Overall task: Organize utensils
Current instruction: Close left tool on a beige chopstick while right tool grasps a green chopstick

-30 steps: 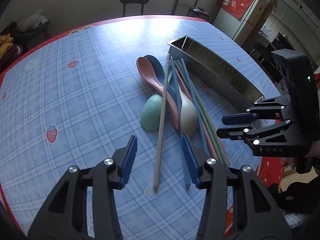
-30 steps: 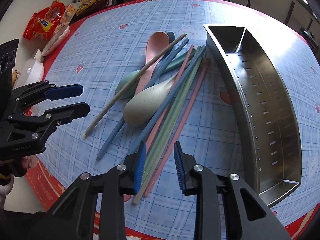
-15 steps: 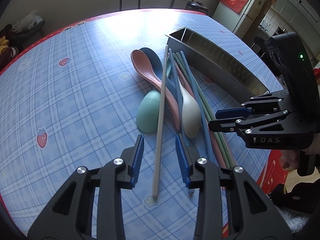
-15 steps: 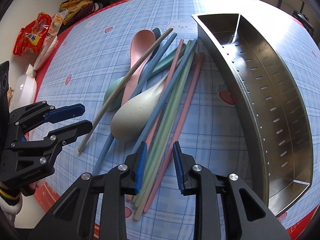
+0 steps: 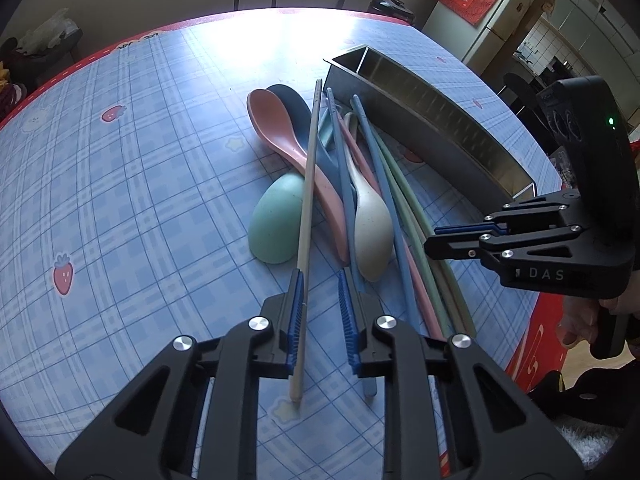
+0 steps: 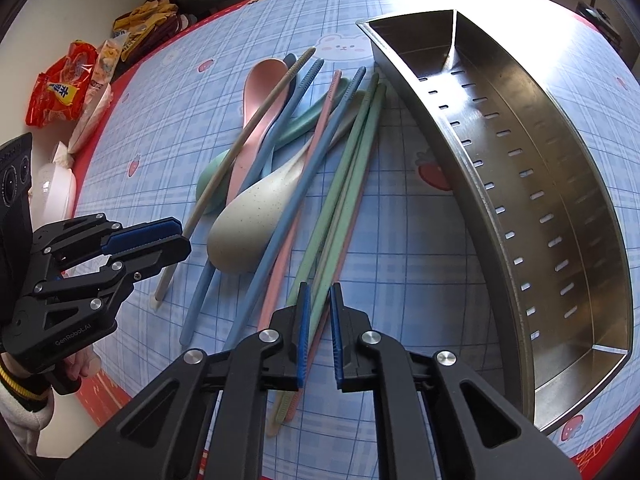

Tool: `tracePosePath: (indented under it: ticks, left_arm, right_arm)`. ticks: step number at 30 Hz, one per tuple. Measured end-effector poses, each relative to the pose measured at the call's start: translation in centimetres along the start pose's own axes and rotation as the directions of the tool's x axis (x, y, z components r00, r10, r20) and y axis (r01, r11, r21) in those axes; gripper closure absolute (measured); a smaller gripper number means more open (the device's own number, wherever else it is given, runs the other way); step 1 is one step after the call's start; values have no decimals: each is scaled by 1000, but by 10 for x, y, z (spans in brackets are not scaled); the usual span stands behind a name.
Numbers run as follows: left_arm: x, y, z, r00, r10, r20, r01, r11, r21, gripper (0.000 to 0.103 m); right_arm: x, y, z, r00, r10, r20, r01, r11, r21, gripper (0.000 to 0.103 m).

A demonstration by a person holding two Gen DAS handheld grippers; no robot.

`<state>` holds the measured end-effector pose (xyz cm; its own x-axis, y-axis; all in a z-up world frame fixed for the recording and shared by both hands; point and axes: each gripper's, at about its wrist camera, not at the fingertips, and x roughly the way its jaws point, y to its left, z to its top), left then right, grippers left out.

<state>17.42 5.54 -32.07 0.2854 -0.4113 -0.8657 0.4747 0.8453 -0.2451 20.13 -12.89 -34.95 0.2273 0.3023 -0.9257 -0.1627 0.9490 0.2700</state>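
With its blue pads spread either side of a beige chopstick (image 5: 307, 200), the left hand-held gripper (image 5: 320, 320) needs only to close; the right hand-held gripper (image 6: 319, 336), narrowly parted, straddles the green chopsticks (image 6: 344, 184). Beside the heap, touching nothing, the steel tray (image 6: 600, 184) lies empty, the surface's red edge (image 6: 588, 456) close.

chopsticks (image 6: 340, 184) | spoons (image 5: 372, 232) | heaped beside empty steel caddy (image 6: 560, 184)
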Motion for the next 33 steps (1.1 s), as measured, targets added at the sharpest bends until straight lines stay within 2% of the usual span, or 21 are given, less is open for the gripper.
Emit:
tracePosePath:
  ticks: [10,14,15,17,25,33]
  left_arm:
    - [20,10,1,999,7,-42,-8,999,-32,82]
    - [26,11,3,999,22,-23,-23,999,-39,84]
    - [26,11,2,999,45,-17,-45,998,-42,89]
    - [24,11,-1,999,46,-1,-46,997,-57,91]
    - [7,11,-26,1000,6,18,-4,989,-149,92]
    - [-19,3,-50,999,36,40,-28,980,-196,92]
  right_arm:
    - [-3,-7,-2,1000,14,7,-14,999,42,95]
    - [-4,-12,-7,1000,18,8,-18,998,61,95]
    - [-5,-14,-9,1000,22,9,-22,998,64,95]
    - [-6,-15,-13,1000,26,10,-26,997,68,95]
    - [-6,-22,-12,998,59,22,-61,992,110,95]
    - [-8,-32,-14,993,112,25,-115,984,140,96]
